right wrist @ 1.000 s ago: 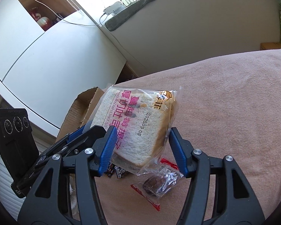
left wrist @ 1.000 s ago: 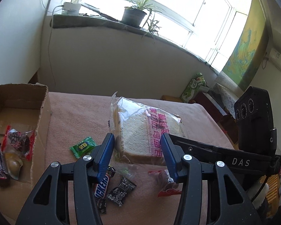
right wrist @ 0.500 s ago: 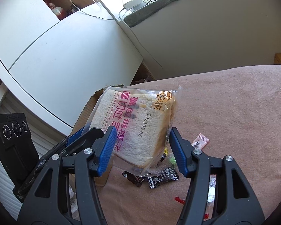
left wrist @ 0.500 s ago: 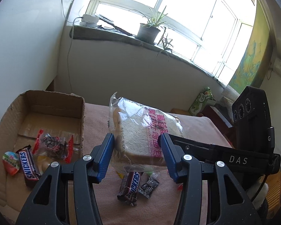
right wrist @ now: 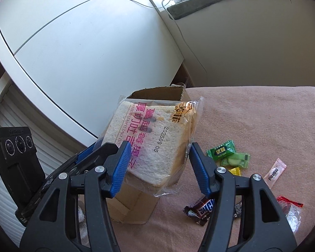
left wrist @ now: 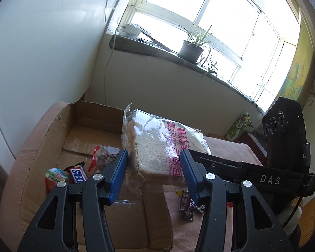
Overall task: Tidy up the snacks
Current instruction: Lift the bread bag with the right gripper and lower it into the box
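Note:
A clear bag of sliced white bread with pink print [left wrist: 159, 145] [right wrist: 155, 138] is held in the air between both grippers. My left gripper [left wrist: 153, 168] and my right gripper [right wrist: 157, 163] each press their blue pads on opposite sides of the bag. The bag hangs over the right wall of an open cardboard box [left wrist: 42, 138] [right wrist: 136, 205]. Inside the box lie a Snickers bar [left wrist: 77, 174], a red-edged clear snack packet [left wrist: 100, 153] and a colourful round sweet [left wrist: 53, 176].
On the pink cloth [right wrist: 252, 115] right of the box lie green sweets [right wrist: 220, 150], a yellow sweet [right wrist: 235, 171], a pale pink sachet [right wrist: 274, 173], a Snickers bar [right wrist: 201, 210] and a red-edged clear packet [right wrist: 292, 212]. A white cabinet stands behind the box.
Both grippers carried the bread bag up and left, from above the loose snacks on the cloth to over the box's right wall. The grip has not changed.

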{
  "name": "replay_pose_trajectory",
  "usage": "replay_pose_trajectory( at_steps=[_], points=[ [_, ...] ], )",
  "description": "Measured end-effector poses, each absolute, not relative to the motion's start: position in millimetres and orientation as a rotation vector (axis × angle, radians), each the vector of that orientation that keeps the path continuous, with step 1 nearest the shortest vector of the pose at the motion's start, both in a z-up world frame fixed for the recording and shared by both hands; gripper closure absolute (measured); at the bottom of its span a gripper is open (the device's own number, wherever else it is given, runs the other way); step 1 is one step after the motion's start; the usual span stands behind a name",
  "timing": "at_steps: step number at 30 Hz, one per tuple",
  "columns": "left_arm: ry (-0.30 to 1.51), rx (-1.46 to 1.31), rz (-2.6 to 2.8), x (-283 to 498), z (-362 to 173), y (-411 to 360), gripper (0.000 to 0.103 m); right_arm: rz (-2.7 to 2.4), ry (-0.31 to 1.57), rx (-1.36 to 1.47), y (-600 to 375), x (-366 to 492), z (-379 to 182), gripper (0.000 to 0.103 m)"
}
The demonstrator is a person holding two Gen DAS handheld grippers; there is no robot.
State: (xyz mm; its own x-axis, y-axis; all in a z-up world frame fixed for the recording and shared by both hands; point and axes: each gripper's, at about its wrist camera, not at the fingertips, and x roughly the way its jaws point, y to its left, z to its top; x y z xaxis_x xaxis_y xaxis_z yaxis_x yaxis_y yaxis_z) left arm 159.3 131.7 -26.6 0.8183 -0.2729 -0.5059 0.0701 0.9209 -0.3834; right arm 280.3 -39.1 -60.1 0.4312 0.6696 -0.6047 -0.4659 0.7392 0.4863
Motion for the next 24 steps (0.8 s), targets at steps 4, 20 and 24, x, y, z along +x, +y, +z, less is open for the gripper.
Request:
replay_pose_trajectory(
  at_steps=[4, 20, 24],
  points=[
    [0.579, -0.383, -0.16, 156, -29, 151, 0.054, 0.741, 0.879, 0.256, -14, 287, -60, 0.042],
    [0.597, -0.417, -0.103, 150, -45, 191, 0.054, 0.781, 0.913, 0.211, 42, 296, -78, 0.042],
    [0.599, -0.409, -0.089, 149, -45, 194, 0.054, 0.789, 0.919, 0.208, 48, 297, -79, 0.042]
  ],
)
